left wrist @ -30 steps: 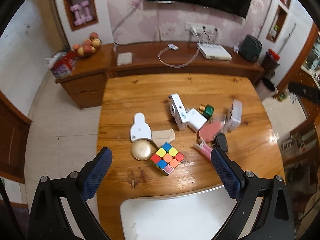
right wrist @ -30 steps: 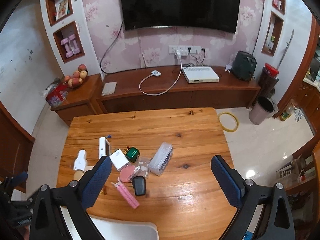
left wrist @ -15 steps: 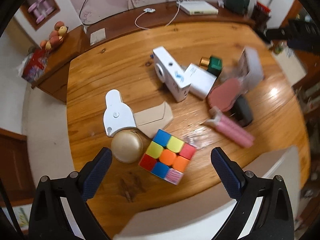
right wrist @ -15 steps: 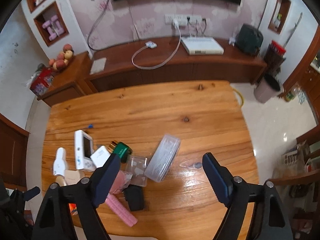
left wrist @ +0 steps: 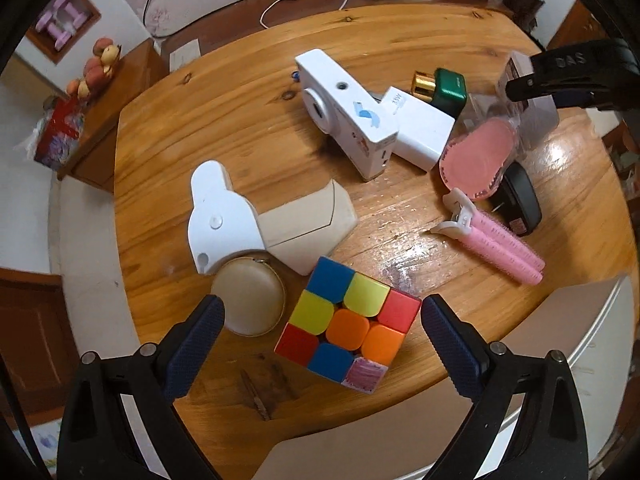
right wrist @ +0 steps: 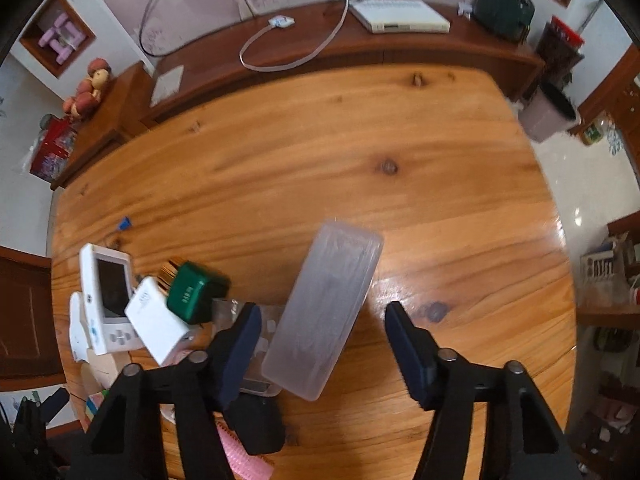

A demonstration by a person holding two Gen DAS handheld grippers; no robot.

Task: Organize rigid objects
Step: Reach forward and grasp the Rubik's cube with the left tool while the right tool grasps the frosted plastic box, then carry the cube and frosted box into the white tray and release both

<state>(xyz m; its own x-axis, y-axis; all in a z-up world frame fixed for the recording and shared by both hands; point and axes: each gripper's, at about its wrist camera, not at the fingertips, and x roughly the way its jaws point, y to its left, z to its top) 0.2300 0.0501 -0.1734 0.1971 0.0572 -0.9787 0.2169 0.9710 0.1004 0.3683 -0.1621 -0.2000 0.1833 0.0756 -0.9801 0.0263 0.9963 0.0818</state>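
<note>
The left hand-held gripper point(left wrist: 320, 326) hangs spread wide over the near part of the wooden tabletop point(left wrist: 248, 92), its jaws standing either side of the colour cube point(left wrist: 347, 335) without touching it. Just left of the cube lies a round gold case point(left wrist: 249, 295), and touching that case from behind is a white and beige holder point(left wrist: 256, 224). Farther back from the cube stands a white camera point(left wrist: 346, 112) on its side, with a white charger block point(left wrist: 422, 128) against it and a green and gold bottle point(left wrist: 444, 87) beyond that. To the cube's right lie a pink hair clip point(left wrist: 496, 240), a black adapter point(left wrist: 518, 200) and a pink oval brush point(left wrist: 478, 156). A white chair back point(left wrist: 560, 340) runs along the tabletop's near edge, close to the cube. The right hand-held gripper point(right wrist: 322, 342) is also spread, its jaws flanking the near end of a long clear plastic case point(right wrist: 326, 312) that lies tilted on the tabletop; its left finger point(right wrist: 240, 354) sits over a small clear box point(right wrist: 268, 336) and the adapter. Beyond the clear plastic case and to its right the wood is bare to the far edge.
</note>
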